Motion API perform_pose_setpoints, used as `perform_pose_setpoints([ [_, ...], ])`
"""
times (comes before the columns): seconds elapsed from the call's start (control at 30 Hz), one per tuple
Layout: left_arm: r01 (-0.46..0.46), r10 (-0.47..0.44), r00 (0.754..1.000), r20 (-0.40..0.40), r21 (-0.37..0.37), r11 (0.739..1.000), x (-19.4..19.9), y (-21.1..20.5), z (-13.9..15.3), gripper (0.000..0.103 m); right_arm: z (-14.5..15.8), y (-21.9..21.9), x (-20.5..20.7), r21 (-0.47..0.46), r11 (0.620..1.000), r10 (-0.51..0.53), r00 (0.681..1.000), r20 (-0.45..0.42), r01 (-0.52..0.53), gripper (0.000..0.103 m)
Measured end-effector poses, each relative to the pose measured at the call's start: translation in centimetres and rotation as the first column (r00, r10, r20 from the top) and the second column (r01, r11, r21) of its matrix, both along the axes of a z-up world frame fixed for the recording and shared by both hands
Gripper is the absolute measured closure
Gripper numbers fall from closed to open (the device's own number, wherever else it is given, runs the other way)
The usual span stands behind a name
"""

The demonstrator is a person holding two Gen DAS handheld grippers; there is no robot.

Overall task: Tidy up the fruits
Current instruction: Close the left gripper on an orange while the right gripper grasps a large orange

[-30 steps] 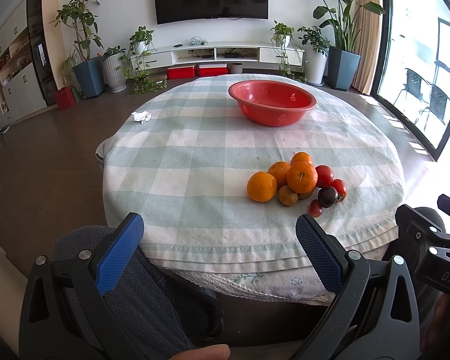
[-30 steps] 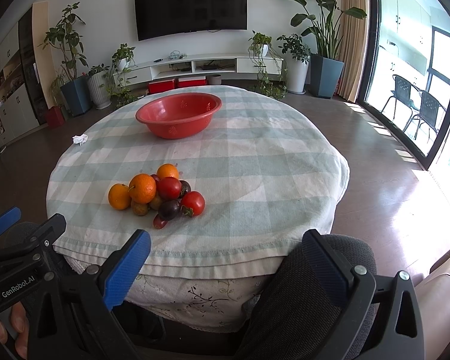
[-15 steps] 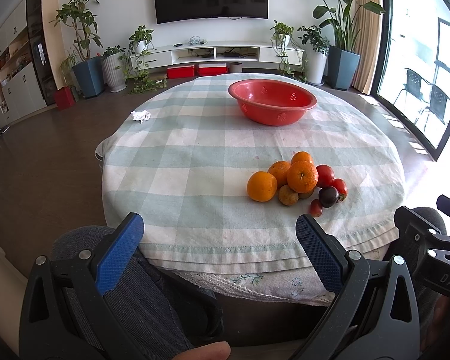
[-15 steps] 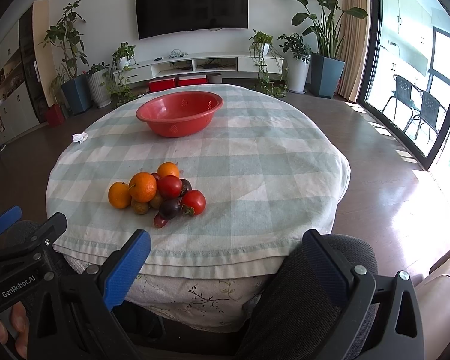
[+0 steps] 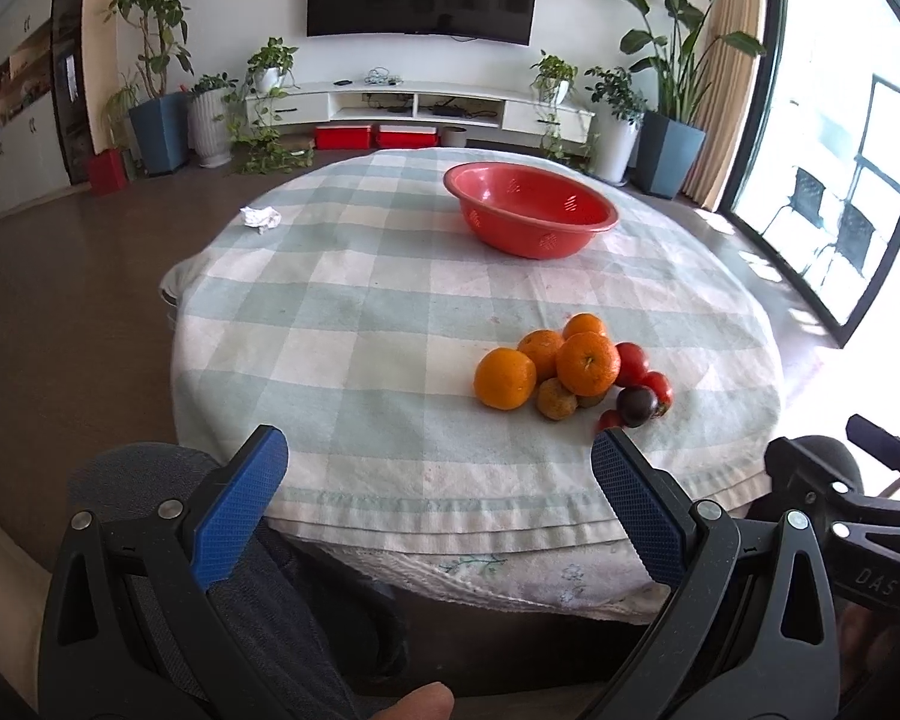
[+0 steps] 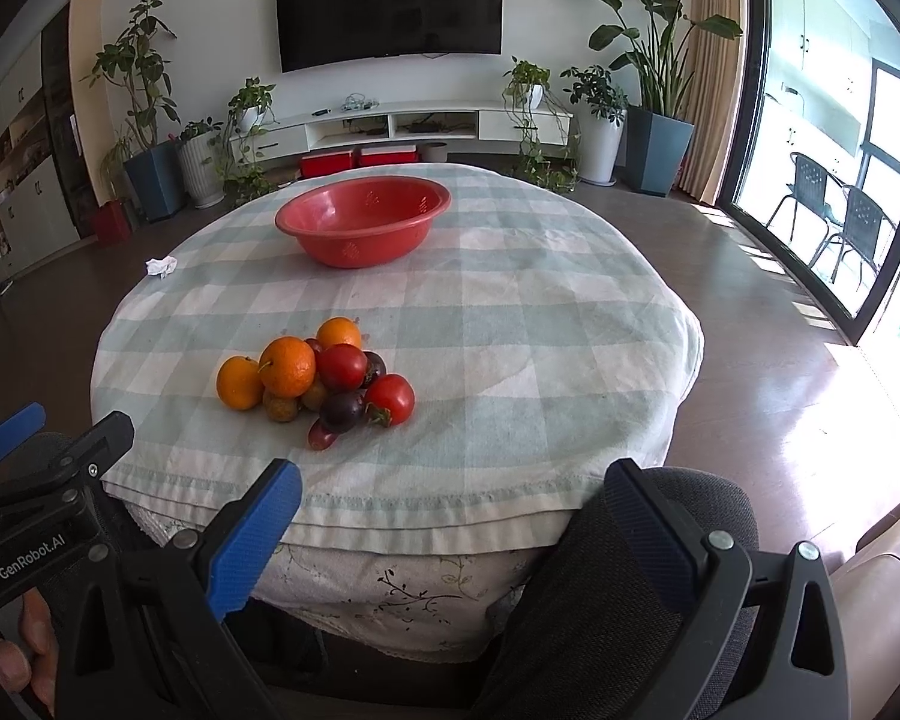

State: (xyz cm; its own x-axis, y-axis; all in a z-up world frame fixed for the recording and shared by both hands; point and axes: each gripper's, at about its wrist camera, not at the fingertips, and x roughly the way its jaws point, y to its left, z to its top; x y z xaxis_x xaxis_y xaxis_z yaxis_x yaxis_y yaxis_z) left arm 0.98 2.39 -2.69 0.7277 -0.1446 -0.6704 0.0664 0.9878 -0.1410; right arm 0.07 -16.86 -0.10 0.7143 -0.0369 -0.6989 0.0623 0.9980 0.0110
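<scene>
A pile of fruit lies near the front of the round table: several oranges, red tomatoes, dark plums and small brownish fruits. An empty red bowl stands farther back on the checked cloth. My left gripper is open, held low before the table's near edge, left of the pile. My right gripper is also open at the near edge, right of the pile. Both hold nothing. Each gripper shows at the other view's side edge.
The table carries a green-and-white checked cloth and a crumpled white tissue at its far left. Grey chair backs sit below the near edge. Potted plants, a TV shelf and a glass door ring the room.
Both views have crept slightly forward and up toward the table. The fruit and bowl have not moved.
</scene>
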Motion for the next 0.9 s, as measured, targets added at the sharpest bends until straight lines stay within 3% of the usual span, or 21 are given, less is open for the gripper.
perform_pose_setpoints([
  [0.07, 0.038, -0.038, 0.999, 0.017, -0.044, 0.998, 0.2, 0.5, -0.3, 0.0, 0.0, -0.2, -0.3, 0.012, 1.0, 0.011, 1.0, 0.016, -0.011, 0.0],
  [0.2, 0.135, -0.144, 0.984, 0.103, 0.086, 0.987, -0.3, -1.2, -0.5, 0.0, 0.4, -0.9, -0.7, 0.06, 0.998, 0.028, 0.998, 0.059, -0.031, 0.0],
  [0.3, 0.192, -0.194, 0.981, 0.008, 0.123, 0.974, 0.4, -2.4, -1.2, 0.0, 0.7, -1.2, -0.7, 0.088, 0.994, 0.053, 0.995, 0.082, -0.06, 0.0],
  [0.37, 0.173, -0.17, 0.984, -0.052, 0.068, 0.982, 1.6, -2.0, -1.3, 0.0, 0.4, -1.3, -0.8, 0.088, 0.992, 0.078, 0.993, 0.086, -0.085, 0.0],
  [0.5, 0.213, -0.21, 0.976, -0.054, 0.079, 0.974, 3.5, -1.5, -1.1, 0.0, -0.1, -1.0, 0.0, 0.093, 0.988, 0.117, 0.99, 0.076, -0.124, 0.001],
  [0.6, 0.291, -0.286, 0.956, -0.058, 0.102, 0.951, 5.1, -1.7, -0.9, 0.0, -0.4, -0.8, 1.1, 0.111, 0.984, 0.131, 0.989, 0.063, -0.138, 0.004],
  [0.77, 0.442, -0.437, 0.897, -0.069, 0.15, 0.884, 7.3, -3.2, -1.3, 0.0, -0.8, -0.2, 2.2, 0.146, 0.972, 0.18, 0.983, 0.039, -0.184, 0.014],
  [0.9, 0.504, -0.497, 0.864, -0.085, 0.166, 0.848, 8.8, -3.8, -1.9, 0.0, -0.4, 1.2, 3.0, 0.141, 0.955, 0.256, 0.965, 0.062, -0.262, 0.017],
])
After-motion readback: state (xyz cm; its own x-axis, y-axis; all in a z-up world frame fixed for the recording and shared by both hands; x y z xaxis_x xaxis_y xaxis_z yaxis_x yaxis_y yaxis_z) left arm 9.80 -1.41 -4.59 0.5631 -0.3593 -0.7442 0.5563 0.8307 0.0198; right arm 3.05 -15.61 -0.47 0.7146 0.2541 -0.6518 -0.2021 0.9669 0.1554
